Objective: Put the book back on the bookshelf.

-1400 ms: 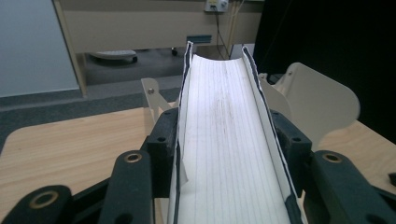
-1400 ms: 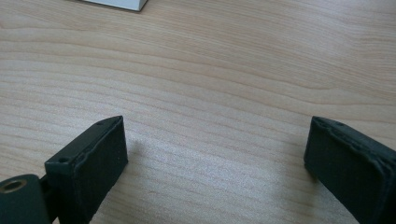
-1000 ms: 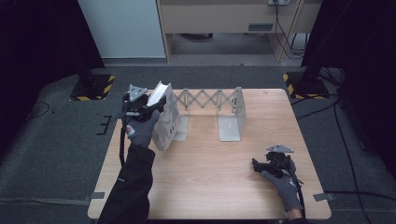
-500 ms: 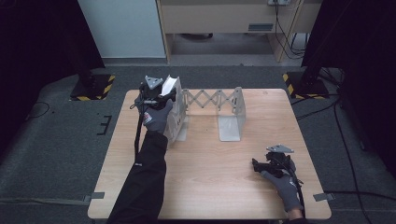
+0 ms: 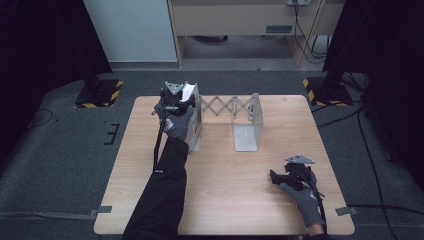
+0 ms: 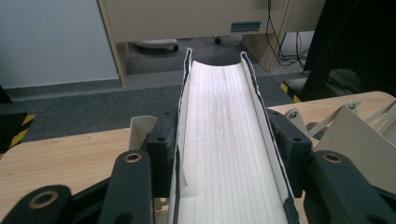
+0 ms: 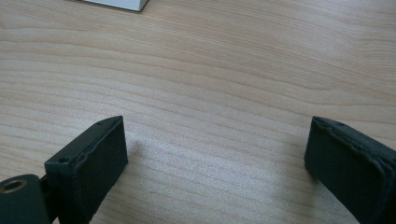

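Note:
My left gripper is shut on a thin book with white lined pages and a dark cover, held edge-up at the table's far left. In the left gripper view the book runs between both fingers and bows into a trough. It hangs just above the left end plate of a grey metal expanding book rack. That rack's right end plate stands upright mid-table. My right gripper rests near the front right, open, with bare wood between its fingers.
The wooden table has free room across its front and middle. A grey rack plate lies to the book's right. Beyond the far edge are a white panel, a wooden cabinet and black-yellow bases.
My left gripper has carried the book to the right and slightly farther away, up to the rack's left end. The right gripper has stayed put.

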The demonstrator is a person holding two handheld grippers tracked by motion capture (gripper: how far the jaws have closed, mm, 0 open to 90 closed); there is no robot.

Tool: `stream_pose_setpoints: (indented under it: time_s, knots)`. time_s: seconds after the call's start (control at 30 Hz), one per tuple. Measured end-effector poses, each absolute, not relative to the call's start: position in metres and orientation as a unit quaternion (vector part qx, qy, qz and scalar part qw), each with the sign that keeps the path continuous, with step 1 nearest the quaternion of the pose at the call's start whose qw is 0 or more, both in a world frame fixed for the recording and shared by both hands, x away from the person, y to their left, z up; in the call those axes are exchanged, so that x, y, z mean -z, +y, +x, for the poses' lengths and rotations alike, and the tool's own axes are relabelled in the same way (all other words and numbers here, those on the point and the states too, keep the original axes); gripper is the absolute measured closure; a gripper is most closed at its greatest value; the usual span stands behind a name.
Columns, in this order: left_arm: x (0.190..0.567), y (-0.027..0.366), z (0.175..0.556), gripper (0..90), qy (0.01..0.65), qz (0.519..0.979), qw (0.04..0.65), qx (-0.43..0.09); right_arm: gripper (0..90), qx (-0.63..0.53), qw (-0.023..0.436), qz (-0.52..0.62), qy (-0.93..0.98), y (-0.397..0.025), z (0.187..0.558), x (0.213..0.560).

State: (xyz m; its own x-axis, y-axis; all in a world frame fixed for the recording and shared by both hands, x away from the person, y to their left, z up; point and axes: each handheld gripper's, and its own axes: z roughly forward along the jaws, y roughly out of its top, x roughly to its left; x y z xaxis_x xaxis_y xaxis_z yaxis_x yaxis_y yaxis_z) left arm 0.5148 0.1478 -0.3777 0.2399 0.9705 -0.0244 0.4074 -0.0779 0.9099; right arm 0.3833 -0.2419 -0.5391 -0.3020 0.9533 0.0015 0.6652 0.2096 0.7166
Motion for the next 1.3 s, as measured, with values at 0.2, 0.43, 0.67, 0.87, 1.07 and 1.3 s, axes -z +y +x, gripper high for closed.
stream_pose_setpoints:
  time_s: [0.2,0.43,0.67,0.87,1.07,1.3]
  knots:
    - [0.386,0.140,0.517,51.2,0.521,0.660,0.428,-0.330,6.3,-0.314,0.229,0.544,0.743,-0.242,0.383,0.539]
    - [0.388,0.139,0.512,46.6,0.516,0.654,0.442,-0.332,6.2,-0.314,0.229,0.544,0.743,-0.242,0.383,0.539]
    - [0.391,0.153,0.489,36.4,0.492,0.659,0.482,-0.303,6.2,-0.314,0.229,0.546,0.742,-0.241,0.383,0.539]
    - [0.402,0.169,0.459,32.3,0.465,0.667,0.510,-0.281,6.2,-0.315,0.228,0.544,0.743,-0.241,0.383,0.539]
    - [0.414,0.175,0.443,32.7,0.455,0.678,0.506,-0.278,6.2,-0.315,0.229,0.545,0.743,-0.241,0.383,0.539]
    - [0.419,0.176,0.439,43.9,0.471,0.655,0.530,-0.260,6.2,-0.315,0.229,0.545,0.743,-0.241,0.383,0.539]
